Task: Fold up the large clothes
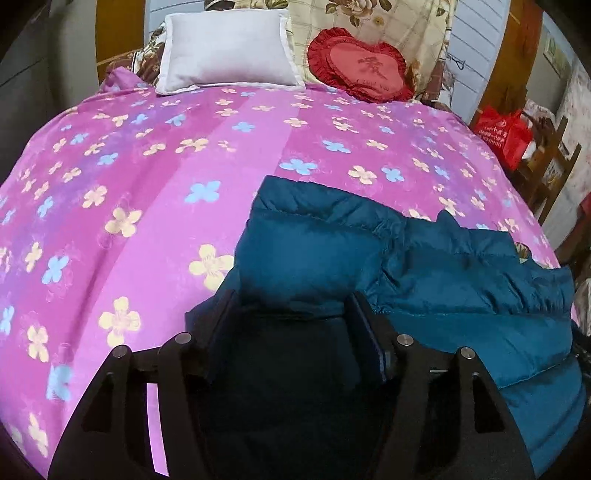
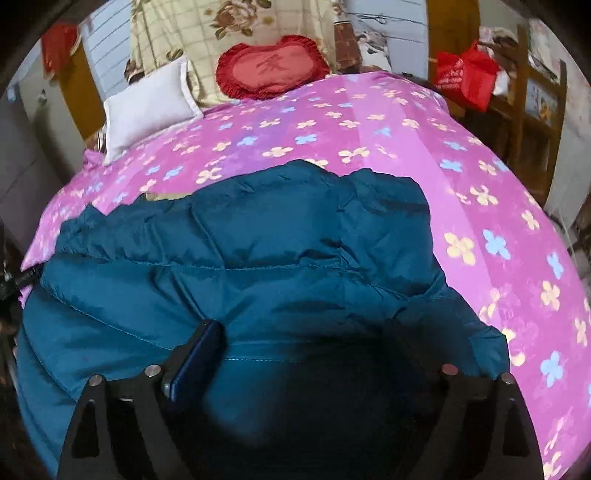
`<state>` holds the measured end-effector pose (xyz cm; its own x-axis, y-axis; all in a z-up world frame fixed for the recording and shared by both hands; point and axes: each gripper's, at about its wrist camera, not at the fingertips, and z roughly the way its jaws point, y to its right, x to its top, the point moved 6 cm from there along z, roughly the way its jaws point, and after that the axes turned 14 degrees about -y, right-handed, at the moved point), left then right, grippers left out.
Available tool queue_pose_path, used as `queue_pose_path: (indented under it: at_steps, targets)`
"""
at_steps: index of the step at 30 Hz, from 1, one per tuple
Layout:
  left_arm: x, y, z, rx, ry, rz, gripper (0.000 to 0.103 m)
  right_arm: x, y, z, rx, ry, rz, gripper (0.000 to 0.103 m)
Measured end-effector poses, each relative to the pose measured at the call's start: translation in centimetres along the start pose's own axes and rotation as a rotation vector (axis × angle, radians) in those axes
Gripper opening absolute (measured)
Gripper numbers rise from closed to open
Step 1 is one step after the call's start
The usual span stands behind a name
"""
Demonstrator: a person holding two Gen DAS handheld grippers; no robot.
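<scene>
A teal puffer jacket [image 1: 461,280] lies on a pink flowered bedspread [image 1: 147,177]. In the left wrist view my left gripper [image 1: 291,306] has its jaws wide apart with a fold of the jacket's left end bulging between them. In the right wrist view the jacket [image 2: 240,258] fills the near middle, on the bedspread [image 2: 480,206]. My right gripper [image 2: 306,332] also stands wide, with jacket fabric between the fingers; its right finger is hidden under the fabric. The left finger [image 2: 199,350] shows.
A white pillow [image 1: 225,48], a red heart cushion [image 1: 362,66] and a floral quilt [image 1: 388,22] sit at the bed's head. A red bag [image 1: 502,136] hangs on a wooden chair [image 1: 546,162] to the right of the bed.
</scene>
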<state>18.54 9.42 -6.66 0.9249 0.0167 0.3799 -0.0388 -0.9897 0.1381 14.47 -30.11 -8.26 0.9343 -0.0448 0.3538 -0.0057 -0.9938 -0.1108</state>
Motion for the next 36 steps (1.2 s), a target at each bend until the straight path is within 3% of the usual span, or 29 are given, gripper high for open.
queue_pose_path:
  at_steps: [1,4,5,6,7,9,10,12,15,17,19,21,23,27,36]
  targets:
    - [0.0,0.0,-0.7,0.009,0.012,0.003,0.061,0.2,-0.2,0.2,0.008,-0.009,0.000,0.100]
    - [-0.1,0.0,-5.2,0.005,0.106,0.013,0.061,-0.2,-0.4,-0.1,0.006,-0.061,0.008,0.100]
    - [-0.5,0.1,-7.3,-0.005,0.147,0.025,0.062,-0.1,-0.4,-0.4,-0.021,-0.101,0.018,0.097]
    - [-1.2,0.1,-9.7,-0.015,0.187,0.045,0.072,-0.2,-0.5,-1.3,-0.039,-0.095,0.040,0.091]
    - [-1.9,0.1,-11.6,-0.016,0.219,0.062,0.080,-0.5,-1.0,-3.1,-0.047,-0.057,0.043,0.077]
    - [-4.4,0.0,-16.1,-0.012,0.319,0.106,0.098,-1.9,-2.4,-7.4,-0.045,0.067,0.012,0.077]
    - [-6.1,0.1,-18.1,-0.005,0.363,0.144,0.103,-3.5,-3.3,-10.2,-0.042,0.151,0.005,0.079]
    - [-9.3,0.7,-20.4,-0.017,0.399,0.217,0.103,-6.8,-4.4,-13.4,-0.042,0.217,0.022,0.099]
    - [-13.8,1.6,-20.6,-0.037,0.315,0.287,0.103,-13.2,-6.4,-16.7,-0.001,0.250,0.049,0.103]
    - [-16.5,2.2,-20.0,0.048,0.259,0.286,0.103,-17.1,-7.0,-17.5,-0.058,0.244,0.088,0.103]
    - [-19.1,3.0,-20.3,0.118,0.275,0.304,0.103,-20.8,-7.5,-17.9,-0.098,0.215,0.141,0.103]
    - [-20.7,3.3,-20.5,0.121,0.270,0.281,0.103,-23.7,-8.1,-18.6,-0.094,0.213,0.182,0.103]
    - [-22.0,3.4,-20.5,0.114,0.211,0.216,0.103,-26.4,-8.8,-19.4,-0.113,0.211,0.199,0.103]
    - [-24.0,4.3,-21.1,0.052,0.121,0.179,0.103,-29.3,-10.1,-21.0,-0.111,0.224,0.206,0.103]
    - [-26.5,4.9,-23.5,0.064,0.148,0.154,0.103,-30.9,-12.7,-23.7,-0.177,0.284,0.122,0.103]
